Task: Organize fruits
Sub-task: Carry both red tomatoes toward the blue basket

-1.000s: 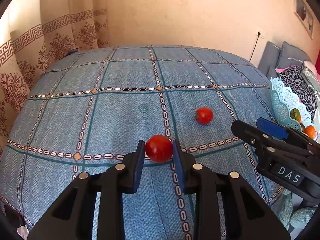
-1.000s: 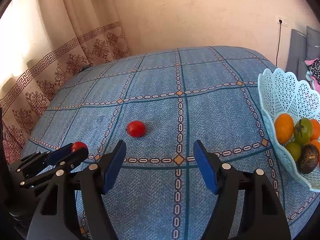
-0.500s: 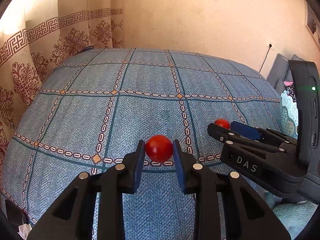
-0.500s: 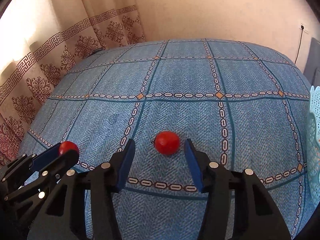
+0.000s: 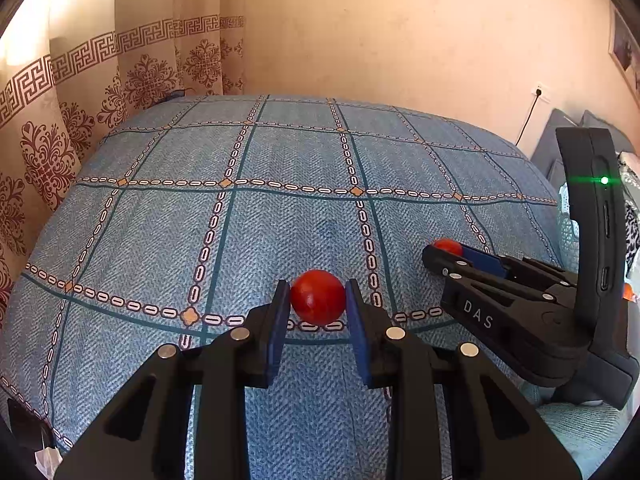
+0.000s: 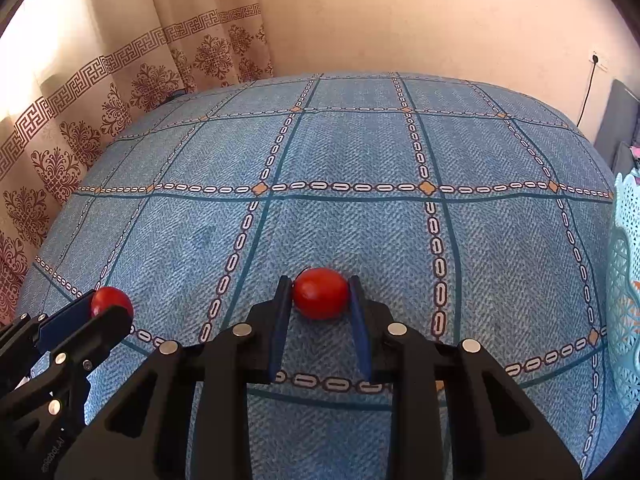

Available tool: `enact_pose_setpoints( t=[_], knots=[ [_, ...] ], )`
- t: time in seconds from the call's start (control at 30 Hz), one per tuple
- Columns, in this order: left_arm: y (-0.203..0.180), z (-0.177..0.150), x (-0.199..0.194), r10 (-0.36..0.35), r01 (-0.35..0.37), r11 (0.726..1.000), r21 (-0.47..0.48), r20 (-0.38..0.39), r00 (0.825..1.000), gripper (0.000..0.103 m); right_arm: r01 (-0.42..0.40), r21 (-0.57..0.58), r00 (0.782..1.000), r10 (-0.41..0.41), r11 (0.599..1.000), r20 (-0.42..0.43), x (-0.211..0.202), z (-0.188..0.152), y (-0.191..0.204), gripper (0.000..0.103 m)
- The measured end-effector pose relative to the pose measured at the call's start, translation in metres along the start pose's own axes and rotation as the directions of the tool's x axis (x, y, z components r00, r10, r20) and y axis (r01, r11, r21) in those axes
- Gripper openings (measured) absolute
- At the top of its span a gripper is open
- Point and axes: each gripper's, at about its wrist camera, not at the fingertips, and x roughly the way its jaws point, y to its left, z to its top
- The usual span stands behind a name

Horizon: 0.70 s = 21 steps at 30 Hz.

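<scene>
Two red tomatoes are in play on a blue patterned bedspread (image 5: 280,200). My left gripper (image 5: 318,298) is shut on one tomato (image 5: 318,296), its blue pads pressed against both sides. In the right wrist view my right gripper (image 6: 320,294) is shut on the second tomato (image 6: 321,293), which rests on the bedspread (image 6: 360,160). The left wrist view shows the right gripper (image 5: 444,252) off to the right with its tomato (image 5: 448,246) mostly hidden. The right wrist view shows the left gripper (image 6: 108,308) at lower left holding its tomato (image 6: 110,298).
A pale blue lattice fruit basket (image 6: 626,280) stands at the bed's right edge. Patterned curtains (image 6: 120,80) hang along the left, a plain wall (image 5: 400,40) stands behind. Grey pillows (image 6: 618,120) lie at the far right.
My right gripper moved left toward the lone tomato, straddled it and closed its jaws on it. The left gripper kept its grip on its tomato and barely moved.
</scene>
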Motion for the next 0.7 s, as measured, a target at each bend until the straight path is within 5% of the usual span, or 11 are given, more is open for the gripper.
enact_pose_setpoints(
  t=[0.7],
  knots=[
    [-0.017, -0.002, -0.014, -0.028, 0.026, 0.998, 0.051, 0.035, 0.999, 0.028, -0.006, 0.057, 0.994, 0.0, 0.998, 0.111, -0.071, -0.017, -0.019, 0.029]
  ],
)
